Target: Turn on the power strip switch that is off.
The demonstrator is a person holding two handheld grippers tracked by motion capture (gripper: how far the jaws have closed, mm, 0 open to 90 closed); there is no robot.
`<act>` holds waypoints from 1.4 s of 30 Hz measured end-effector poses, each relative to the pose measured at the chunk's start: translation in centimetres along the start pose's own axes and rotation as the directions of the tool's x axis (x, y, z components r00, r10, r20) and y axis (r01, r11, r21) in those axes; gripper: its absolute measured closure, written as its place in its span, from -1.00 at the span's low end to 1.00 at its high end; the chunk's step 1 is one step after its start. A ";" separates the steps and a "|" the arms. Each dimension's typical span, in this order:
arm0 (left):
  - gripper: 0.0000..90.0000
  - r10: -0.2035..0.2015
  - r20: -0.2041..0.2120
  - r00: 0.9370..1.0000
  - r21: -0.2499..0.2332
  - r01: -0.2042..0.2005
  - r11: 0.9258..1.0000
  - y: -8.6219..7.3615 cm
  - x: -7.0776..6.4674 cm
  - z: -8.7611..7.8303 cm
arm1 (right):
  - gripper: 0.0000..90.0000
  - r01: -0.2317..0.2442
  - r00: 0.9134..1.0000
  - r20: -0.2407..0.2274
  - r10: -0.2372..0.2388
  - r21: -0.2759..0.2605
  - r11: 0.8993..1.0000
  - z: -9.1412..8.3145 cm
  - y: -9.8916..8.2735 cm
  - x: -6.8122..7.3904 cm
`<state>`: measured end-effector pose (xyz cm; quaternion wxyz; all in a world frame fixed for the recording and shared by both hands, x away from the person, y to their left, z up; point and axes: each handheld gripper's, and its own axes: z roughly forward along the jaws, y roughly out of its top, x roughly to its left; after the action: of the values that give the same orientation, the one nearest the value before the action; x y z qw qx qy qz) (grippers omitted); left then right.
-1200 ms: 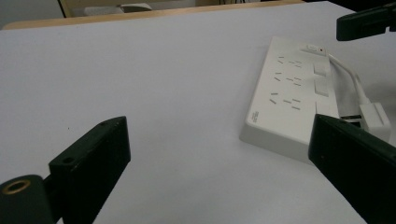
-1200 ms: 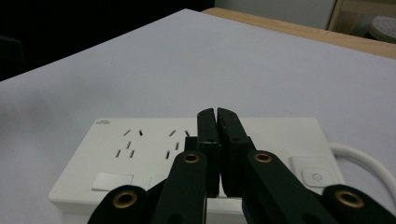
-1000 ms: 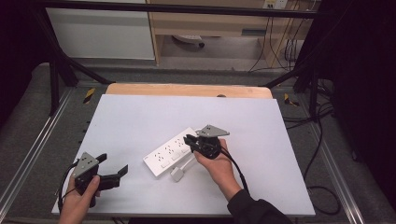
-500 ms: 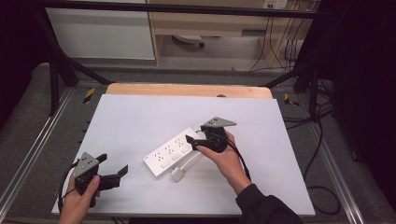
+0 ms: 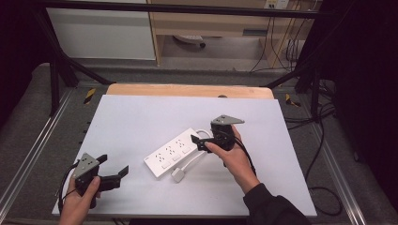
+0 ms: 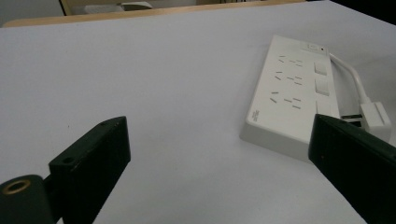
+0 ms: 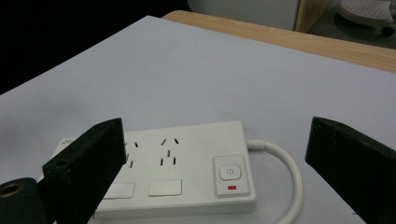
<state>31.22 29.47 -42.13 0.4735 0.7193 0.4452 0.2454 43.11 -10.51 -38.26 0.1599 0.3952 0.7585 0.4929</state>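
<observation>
- Right gripper [image 5: 199, 140] hangs by the power strip's [image 5: 171, 153] 3 o'clock end, fingers just spread, nothing between.
- Left gripper [image 5: 115, 169], fingers apart, empty.
- Risk: snagging the cord [image 5: 187, 164] drags the strip.

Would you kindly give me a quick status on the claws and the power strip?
Right claw open, jaws just been opening, nothing between them. Left claw open, empty. Power strip flat on table. Nothing in the way.

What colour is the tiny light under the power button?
Red. The light on the white power strip shows best in the right gripper view.
</observation>
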 end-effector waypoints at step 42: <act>-0.88 -0.010 -0.005 1.000 0.008 0.010 1.000 -0.1 0.1 0.1 | -0.82 -0.019 0.993 0.115 0.031 -0.098 0.995 -7.7 -3.0 -5.3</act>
<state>31.28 29.53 -42.23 0.4709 0.7182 0.4509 0.2430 40.29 -19.96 -38.11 0.2163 0.4245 0.7182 0.5071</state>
